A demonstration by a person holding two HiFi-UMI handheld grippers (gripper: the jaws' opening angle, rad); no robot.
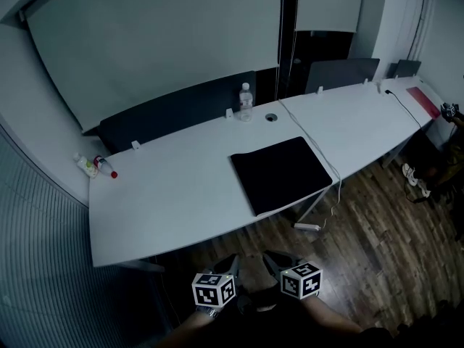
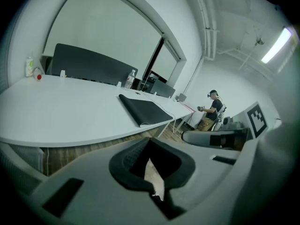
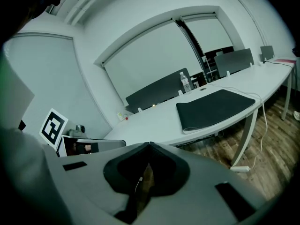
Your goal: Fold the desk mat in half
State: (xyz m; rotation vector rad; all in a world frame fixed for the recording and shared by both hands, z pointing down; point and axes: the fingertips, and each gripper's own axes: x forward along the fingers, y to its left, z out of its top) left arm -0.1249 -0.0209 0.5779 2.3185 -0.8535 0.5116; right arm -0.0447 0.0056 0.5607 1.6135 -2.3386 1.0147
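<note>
Desk mat was recorded as a black rectangle lying flat and unfolded on the white desk, toward the desk's right part, with its near edge close along the desk's front edge. In the right gripper view the mat showed a thin pale rim along its near edge, which was slightly raised; the surface was otherwise plain, with no visible crease. A white cable was seen running beside the mat's right side and hanging over the desk edge, and a clear bottle was noted standing behind the mat, apart from it. The left gripper and the right gripper were held side by side over the wooden floor in front of the desk, well apart from the mat. In each gripper's own view the jaws were seen pressed together at their tips, nothing gripped between them and nothing touched.
</note>
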